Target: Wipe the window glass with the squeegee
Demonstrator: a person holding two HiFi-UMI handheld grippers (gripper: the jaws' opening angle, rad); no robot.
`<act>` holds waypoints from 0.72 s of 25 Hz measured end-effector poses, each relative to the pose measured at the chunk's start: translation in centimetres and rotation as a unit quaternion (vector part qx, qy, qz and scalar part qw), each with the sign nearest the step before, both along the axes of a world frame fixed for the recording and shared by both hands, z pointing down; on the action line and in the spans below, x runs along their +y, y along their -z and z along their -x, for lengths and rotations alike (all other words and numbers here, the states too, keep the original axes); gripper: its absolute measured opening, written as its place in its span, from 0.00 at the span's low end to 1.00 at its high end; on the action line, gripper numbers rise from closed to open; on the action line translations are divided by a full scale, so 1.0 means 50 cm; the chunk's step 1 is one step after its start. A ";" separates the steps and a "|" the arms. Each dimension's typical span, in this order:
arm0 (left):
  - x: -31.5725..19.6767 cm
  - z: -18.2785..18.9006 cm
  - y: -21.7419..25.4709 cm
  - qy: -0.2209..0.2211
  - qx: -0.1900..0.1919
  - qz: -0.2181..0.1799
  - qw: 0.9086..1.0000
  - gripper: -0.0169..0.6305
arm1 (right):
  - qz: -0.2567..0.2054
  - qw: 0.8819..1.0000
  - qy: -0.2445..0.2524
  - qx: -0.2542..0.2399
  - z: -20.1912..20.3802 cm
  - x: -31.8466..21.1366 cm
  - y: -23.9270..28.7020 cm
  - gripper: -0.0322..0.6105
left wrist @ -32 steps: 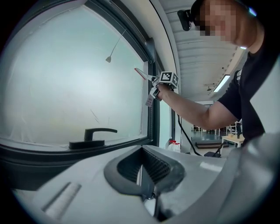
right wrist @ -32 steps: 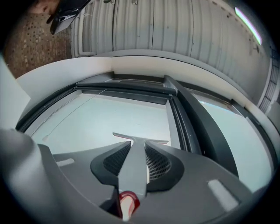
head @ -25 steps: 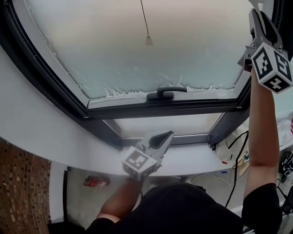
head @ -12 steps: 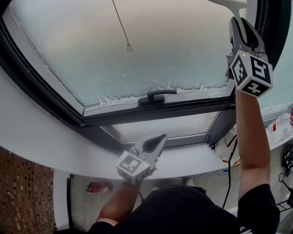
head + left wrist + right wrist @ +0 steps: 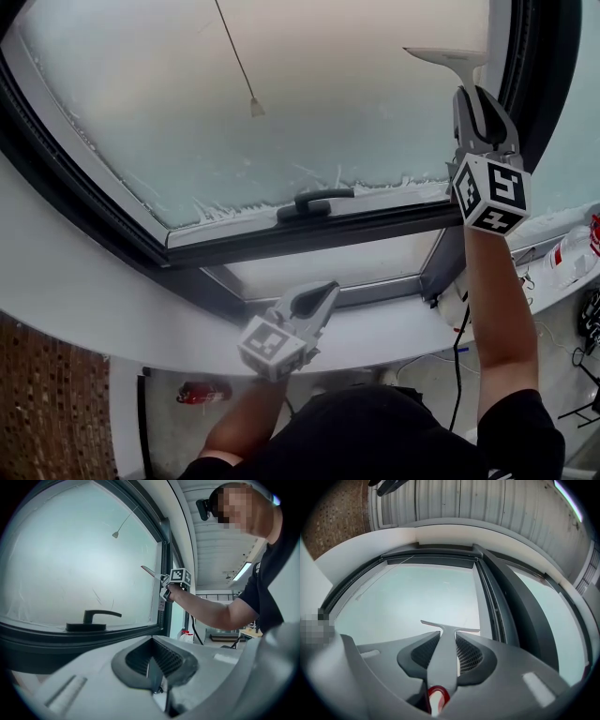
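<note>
In the head view's upper right, the right gripper [image 5: 476,105] is raised against the glass [image 5: 328,112]. Its jaws are clamped on the handle of the squeegee [image 5: 450,56], as its own view shows. The blade lies crosswise high on the pane, just beside the dark right frame [image 5: 530,66]. The left gripper [image 5: 319,298] hangs low at centre above the white sill [image 5: 94,291], jaws pressed together with nothing between them. A black handle [image 5: 314,202] sits on the sash's lower edge, and a thin cord [image 5: 239,66] hangs at upper centre.
</note>
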State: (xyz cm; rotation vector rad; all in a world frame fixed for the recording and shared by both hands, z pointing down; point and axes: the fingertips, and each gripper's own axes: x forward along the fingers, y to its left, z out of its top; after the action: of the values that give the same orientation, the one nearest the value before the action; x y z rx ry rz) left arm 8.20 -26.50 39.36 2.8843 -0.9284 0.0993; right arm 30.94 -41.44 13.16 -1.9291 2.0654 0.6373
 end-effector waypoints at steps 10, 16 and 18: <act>-0.002 0.011 -0.010 0.006 0.006 0.008 1.000 0.03 | 0.079 0.997 -0.003 -0.006 -0.010 0.002 -0.197 0.24; 0.001 0.013 -0.034 0.004 0.005 0.019 1.000 0.03 | 0.143 0.990 -0.004 -0.016 -0.011 0.003 -0.352 0.24; 0.004 0.013 -0.045 0.003 0.003 0.026 1.000 0.03 | 0.165 0.986 -0.004 -0.023 -0.010 0.003 -0.400 0.24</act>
State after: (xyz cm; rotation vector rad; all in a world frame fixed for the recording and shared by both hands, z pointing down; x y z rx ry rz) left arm 7.53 -26.31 41.59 2.8334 -0.9186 0.1134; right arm 31.44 -41.32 33.15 -2.0994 2.2492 0.2600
